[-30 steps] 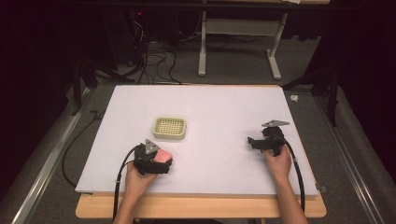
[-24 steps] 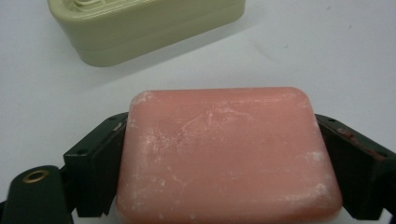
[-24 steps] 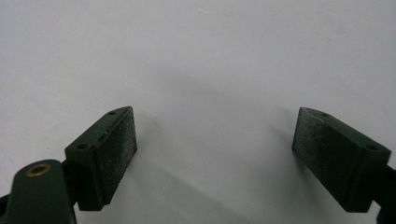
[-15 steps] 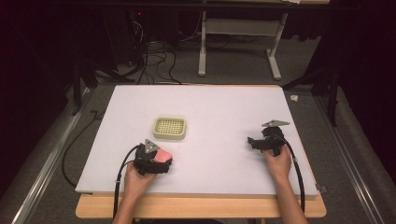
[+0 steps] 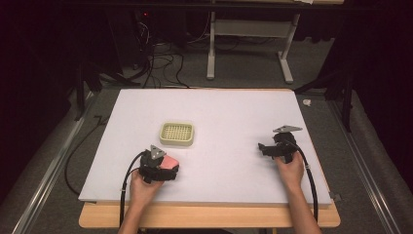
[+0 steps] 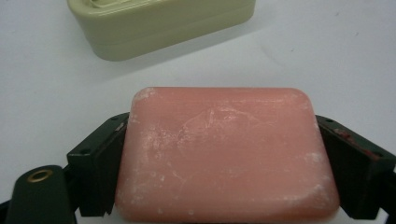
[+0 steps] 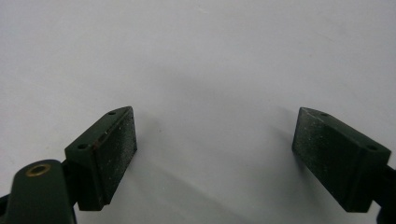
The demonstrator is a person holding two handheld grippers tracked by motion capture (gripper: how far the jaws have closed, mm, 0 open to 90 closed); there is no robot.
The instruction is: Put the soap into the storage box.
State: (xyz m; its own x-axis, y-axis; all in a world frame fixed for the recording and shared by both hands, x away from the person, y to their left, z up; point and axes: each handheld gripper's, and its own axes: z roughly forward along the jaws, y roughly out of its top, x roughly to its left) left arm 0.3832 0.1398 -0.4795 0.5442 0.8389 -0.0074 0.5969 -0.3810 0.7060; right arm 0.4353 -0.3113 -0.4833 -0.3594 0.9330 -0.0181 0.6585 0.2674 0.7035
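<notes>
Gripping the pink soap bar [image 6: 226,154] across its width, the left gripper [image 5: 163,168] has its two black pads pressed flat on the bar's opposite side faces; the jaws have just been closing, with the bar between them. The bar sits at the near left of the white table [image 5: 234,112], just on the person's side of the pale green soap dish [image 5: 177,134], close to it but apart.

Handling, as a judgement: the bar looks rigid and dense, moderately heavy for its size and not fragile. The surface is dry and chalky, with whitish scuffs, so it should be less slick than wet soap. The edges are rounded, so a hold high on the sides could ride up and squeeze the bar out. Best hold: mid-height on the flat of the two sides, centred along the length, which is about where the pads sit now. Moderate squeeze only, since soap dents.

Pose: the left hand [image 5: 141,187] comes in from the near edge, gripper low over the table and pointing toward the dish. The right gripper [image 5: 265,147] rests at the near right, well apart from the soap, jaws spread wide with only bare table between them.
</notes>
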